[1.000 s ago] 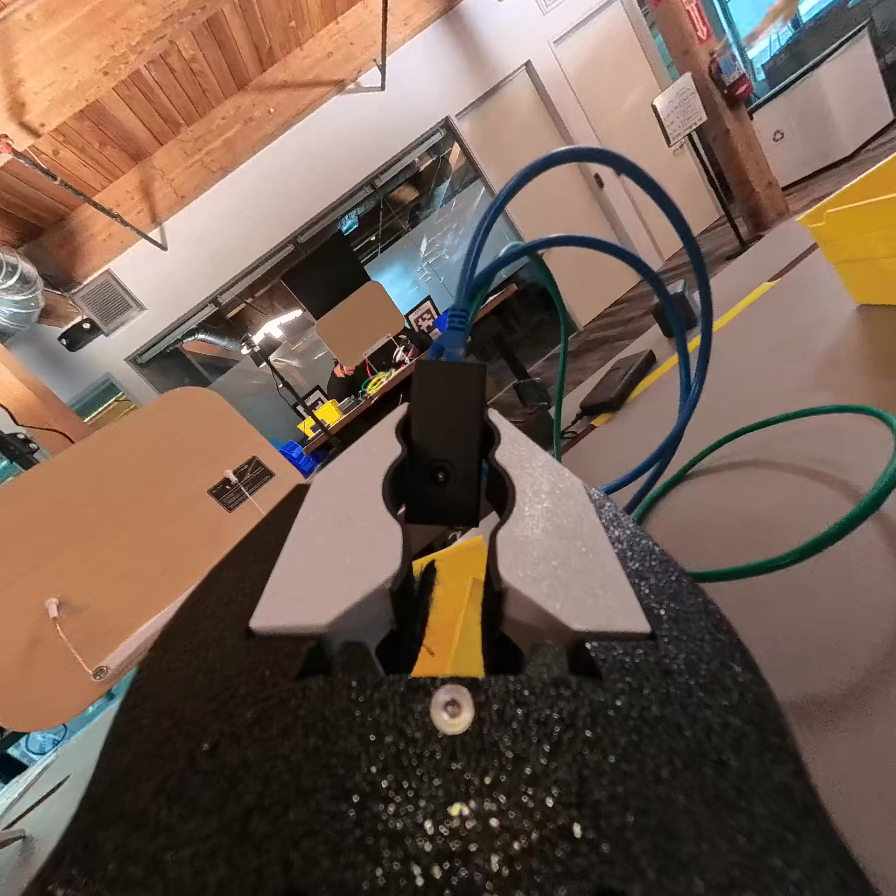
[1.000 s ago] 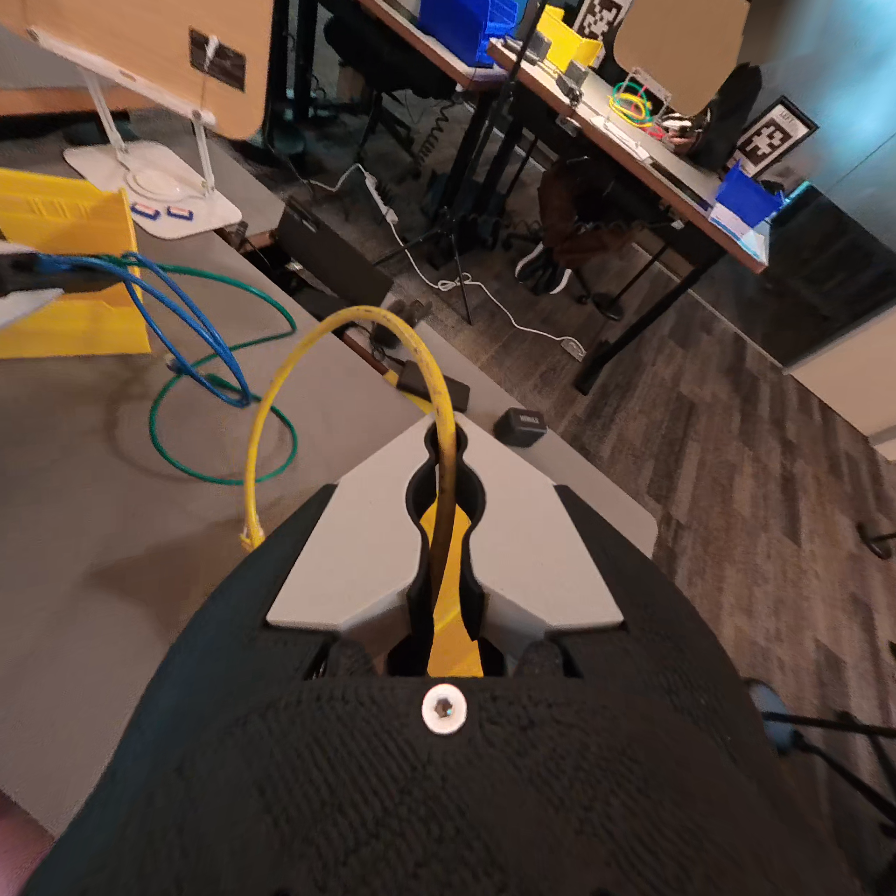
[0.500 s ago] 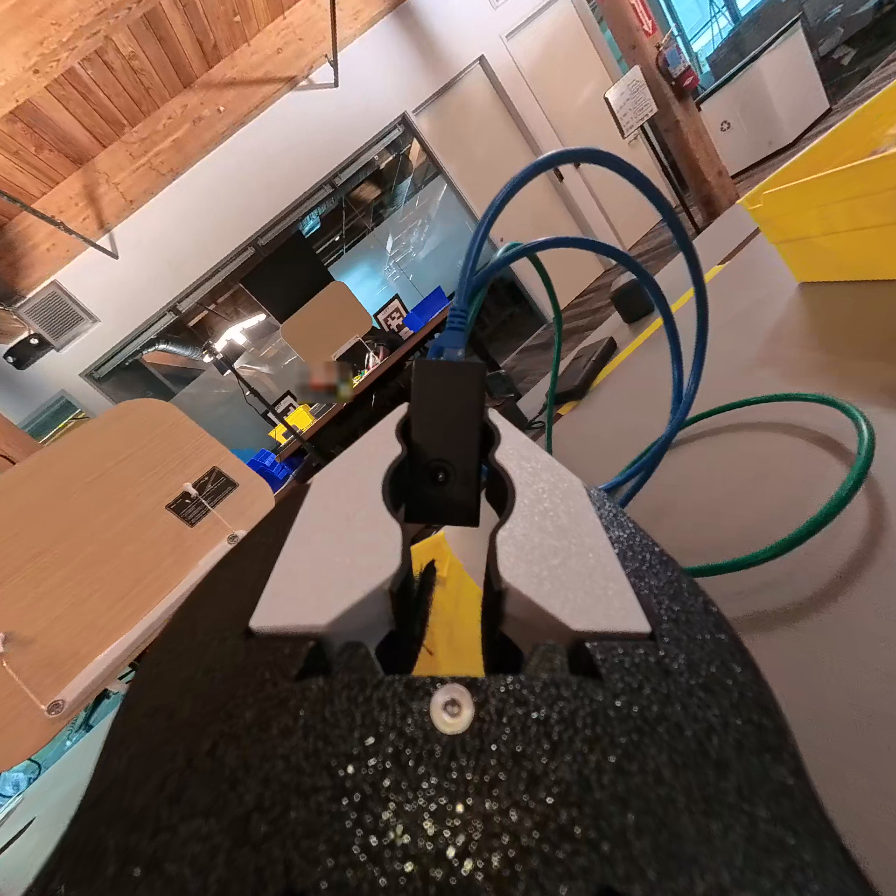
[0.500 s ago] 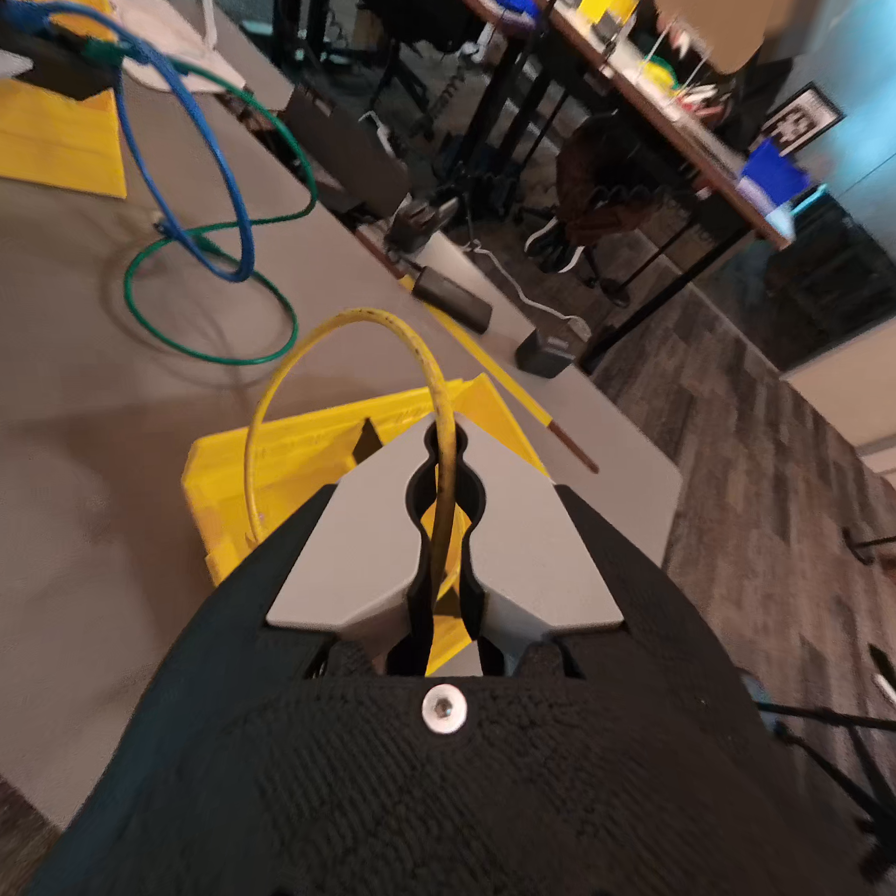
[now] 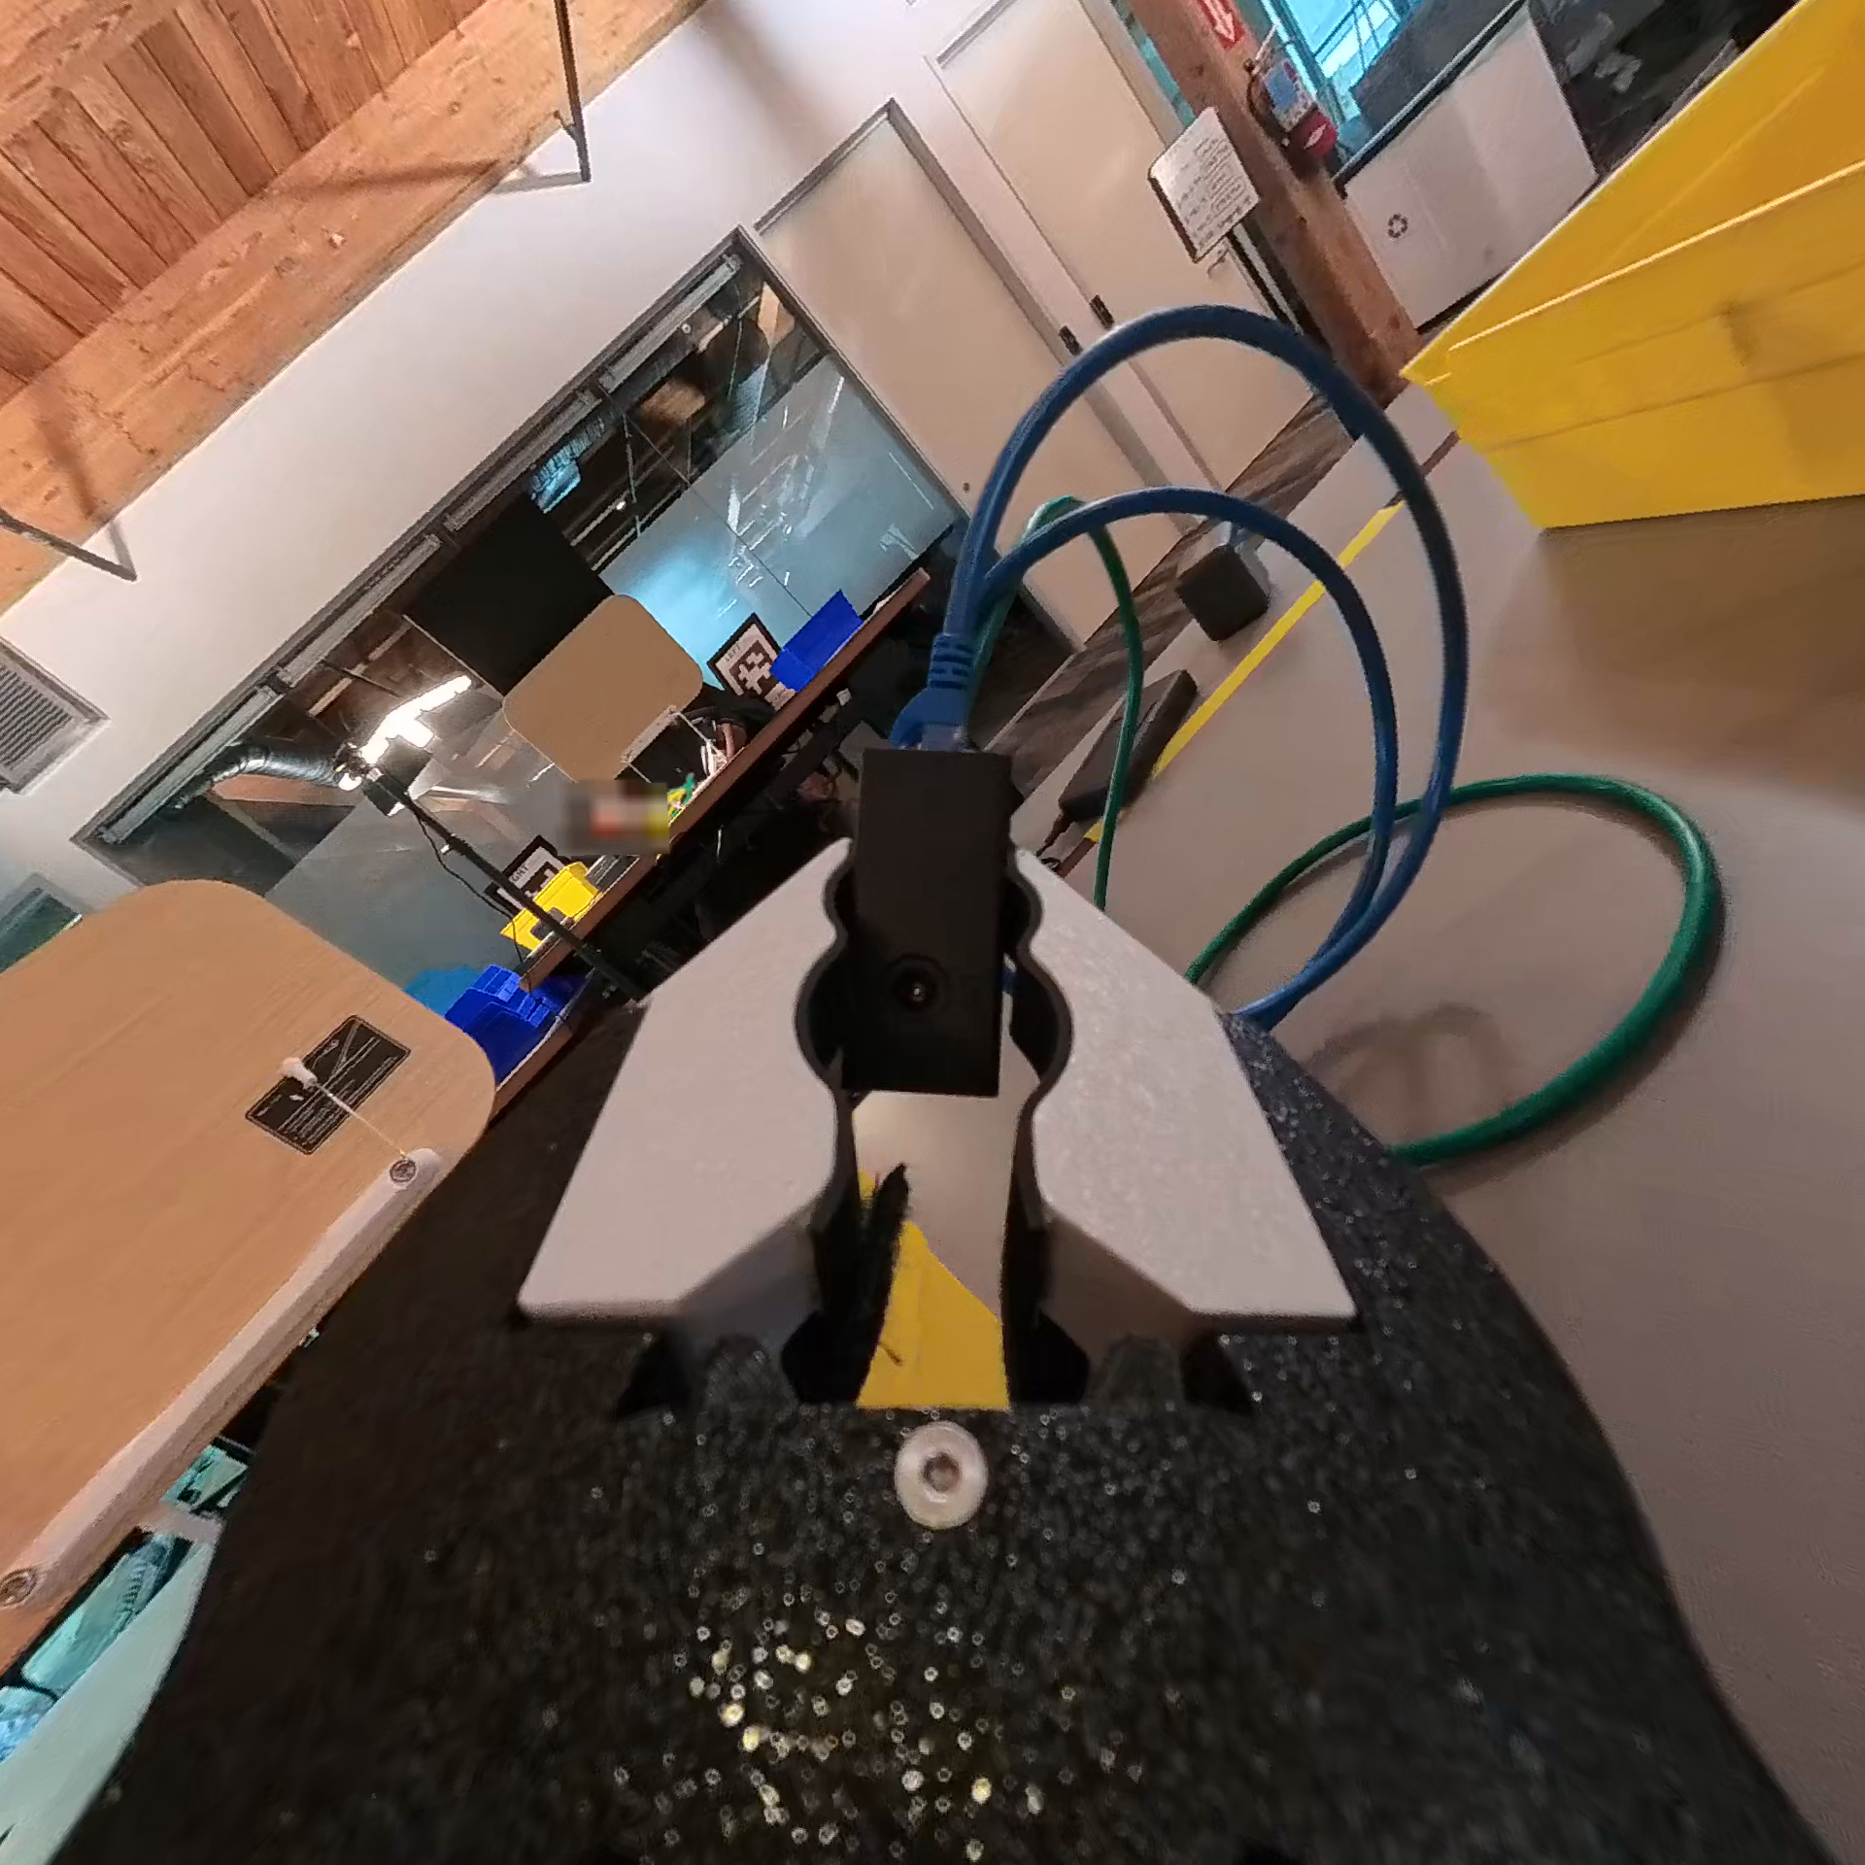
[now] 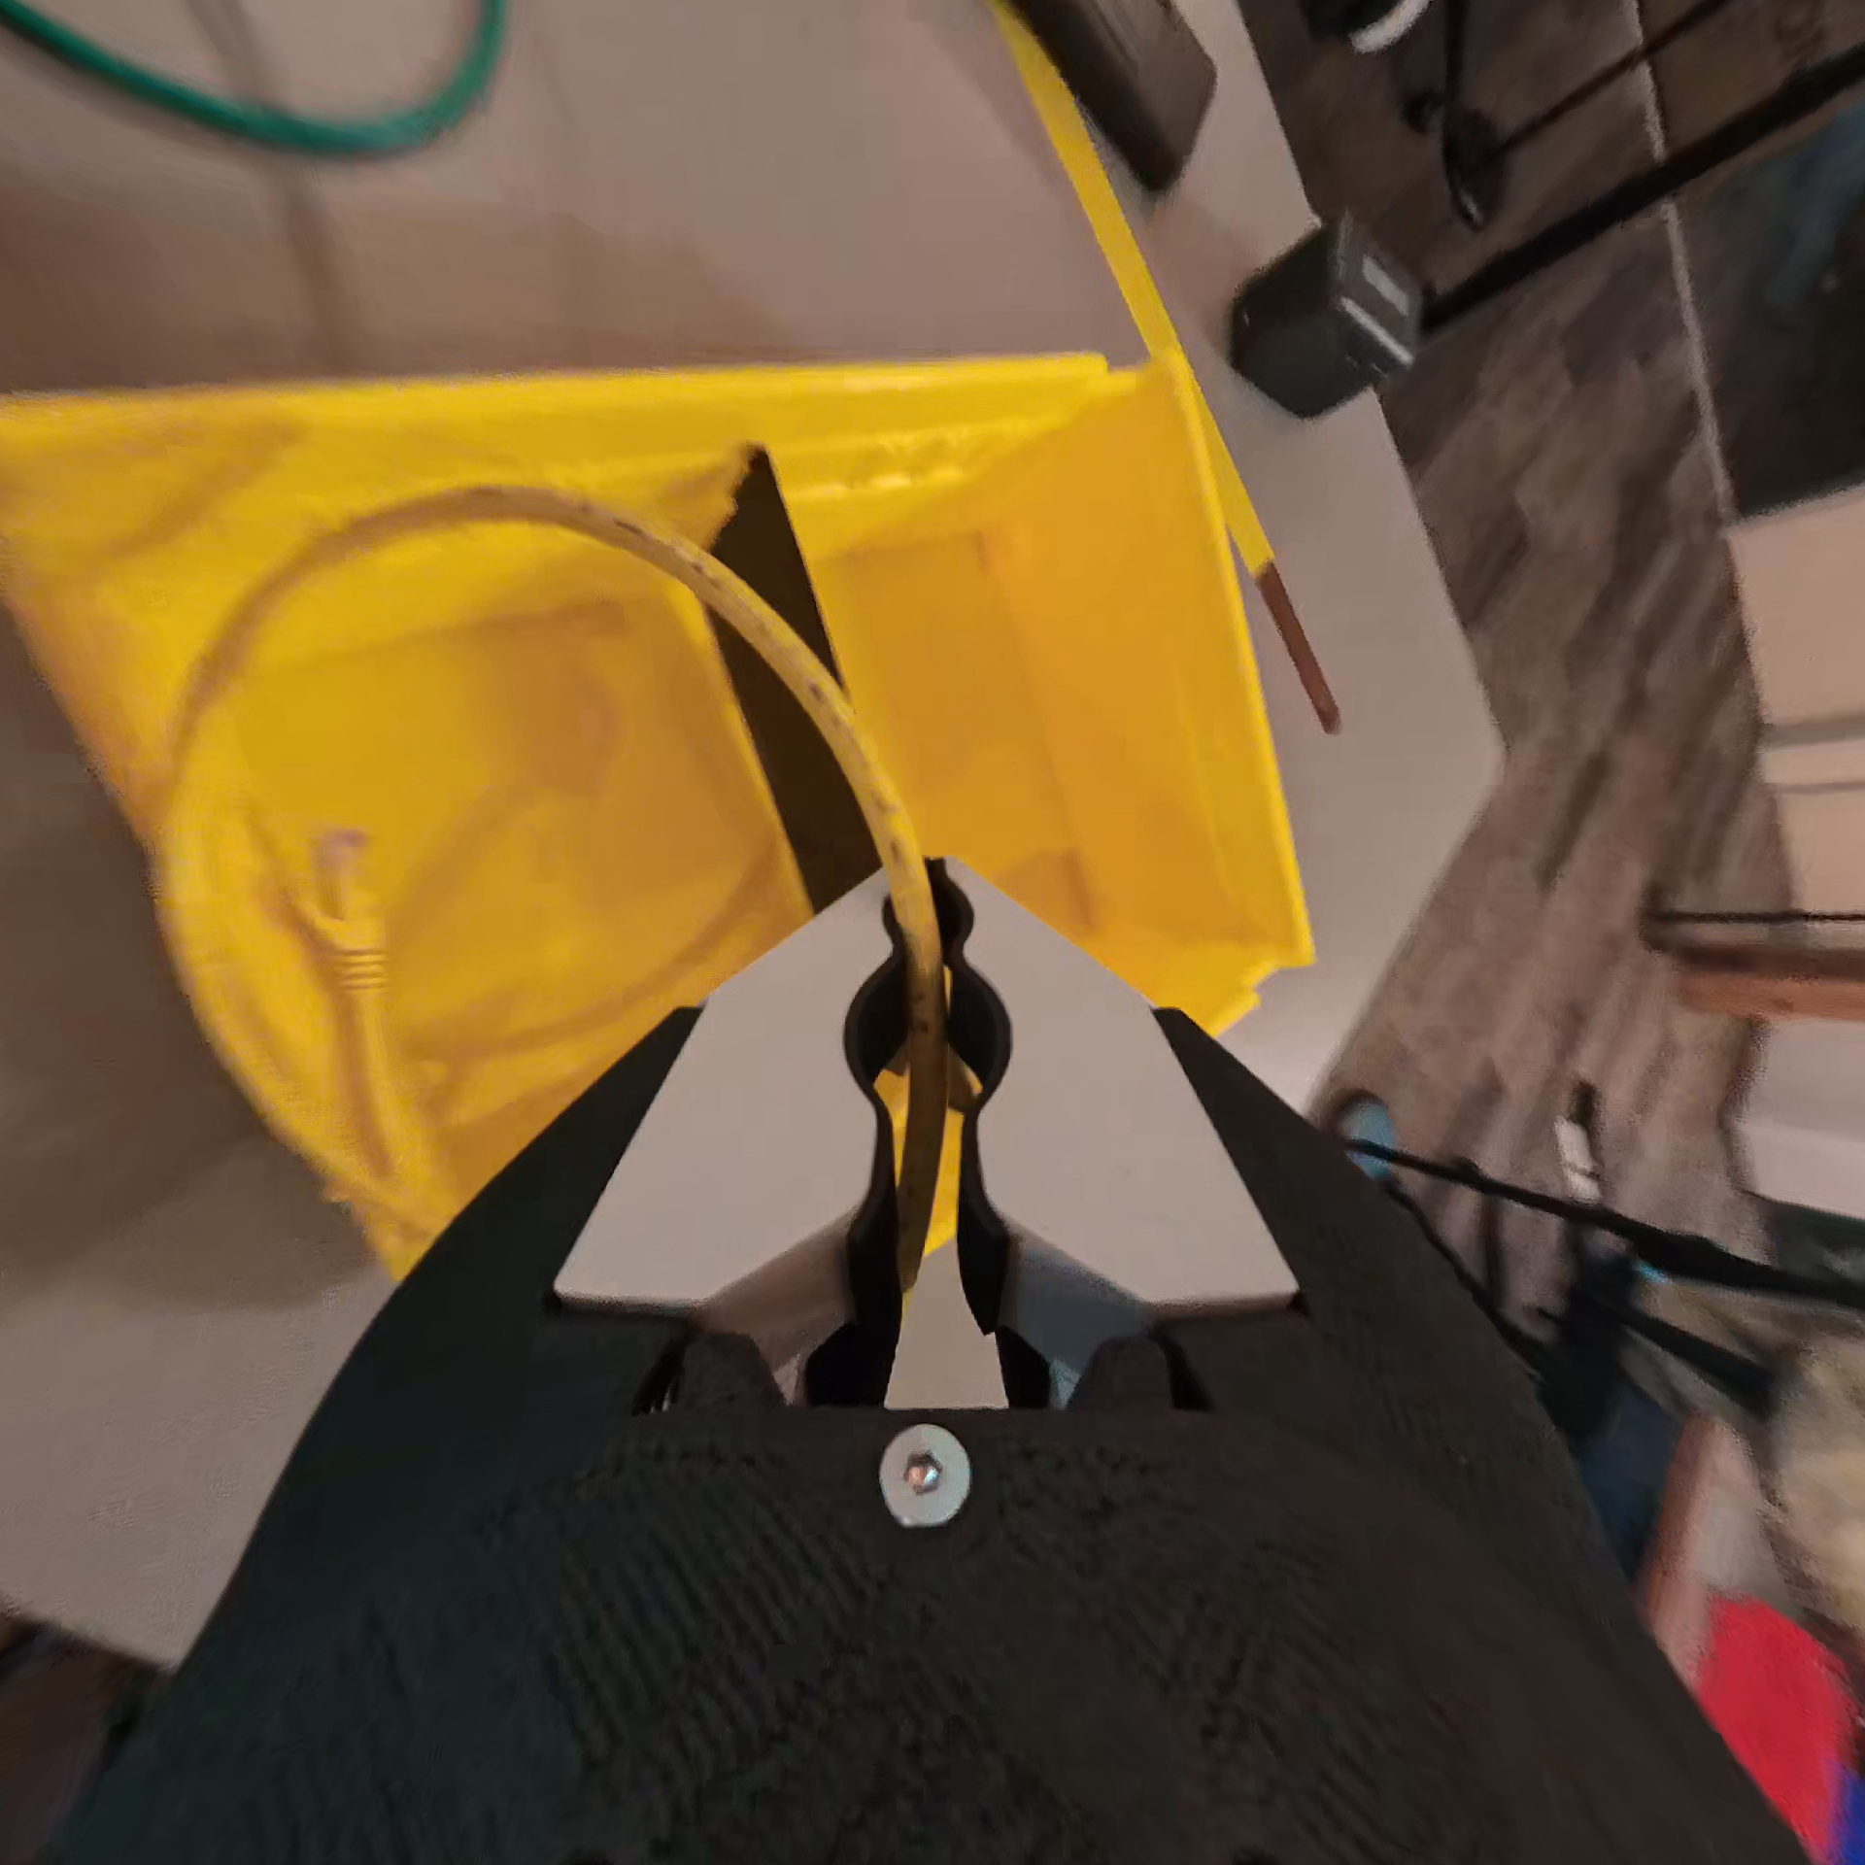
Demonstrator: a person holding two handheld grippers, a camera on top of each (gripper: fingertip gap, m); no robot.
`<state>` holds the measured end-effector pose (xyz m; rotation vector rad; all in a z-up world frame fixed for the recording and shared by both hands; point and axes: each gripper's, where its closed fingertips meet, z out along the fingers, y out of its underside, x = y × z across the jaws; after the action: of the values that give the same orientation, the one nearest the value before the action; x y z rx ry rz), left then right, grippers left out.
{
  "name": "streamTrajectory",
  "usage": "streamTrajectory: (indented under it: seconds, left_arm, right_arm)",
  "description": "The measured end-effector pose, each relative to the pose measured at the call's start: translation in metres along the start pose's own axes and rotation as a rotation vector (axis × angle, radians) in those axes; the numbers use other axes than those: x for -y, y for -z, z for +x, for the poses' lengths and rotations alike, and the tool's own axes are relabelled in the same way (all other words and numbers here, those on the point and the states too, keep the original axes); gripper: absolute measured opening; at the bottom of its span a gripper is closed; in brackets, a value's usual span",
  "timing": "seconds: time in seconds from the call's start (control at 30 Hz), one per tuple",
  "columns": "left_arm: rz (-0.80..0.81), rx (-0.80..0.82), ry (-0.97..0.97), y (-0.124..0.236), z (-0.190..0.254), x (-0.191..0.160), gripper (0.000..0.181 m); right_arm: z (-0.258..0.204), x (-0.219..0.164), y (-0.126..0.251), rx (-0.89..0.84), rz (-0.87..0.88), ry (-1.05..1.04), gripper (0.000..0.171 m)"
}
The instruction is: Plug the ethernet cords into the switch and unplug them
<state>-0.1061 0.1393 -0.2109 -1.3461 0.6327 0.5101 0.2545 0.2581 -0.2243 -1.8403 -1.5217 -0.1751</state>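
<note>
Switch point(image 5: 930, 923) clamped between left gripper point(image 5: 928, 908) fingers, raised off table point(image 5: 1665, 1262), blue cords point(image 5: 1413, 626) plugged on top. Yellow cord point(image 6: 807, 686) pinched in right gripper point(image 6: 928, 898), tilted down over yellow bin point(image 6: 1060, 646).

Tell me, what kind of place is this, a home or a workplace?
Probably a shared workshop or lab in an open office. Beyond the grey table stand long desks with blue parts bins and printed square markers, a glass-walled room, and a fire extinguisher on a timber post.
</note>
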Motion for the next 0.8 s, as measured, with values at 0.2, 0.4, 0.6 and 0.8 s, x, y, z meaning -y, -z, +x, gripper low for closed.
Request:
streamTrajectory:
  seconds: [0.2,0.4,0.6,0.8]
  left_arm:
    - [-0.010,-0.038,-0.022,-0.001,0.013,-0.005,0.023]
    - [-0.014,-0.057,-0.011,0.000,0.017,-0.008,0.022]
    - [-0.012,-0.069,-0.014,-0.001,0.019,-0.008,0.022]
    - [-0.014,-0.081,-0.013,0.000,0.021,-0.009,0.023]
  right_arm:
    - [0.002,0.000,-0.039,-0.048,-0.098,0.096,0.000]
    - [-0.001,-0.021,-0.031,0.222,-0.219,-0.298,0.047]
    - [0.004,-0.073,-0.038,0.177,-0.480,-0.235,0.037]
    - [0.007,-0.086,-0.049,0.112,-0.515,-0.107,0.008]
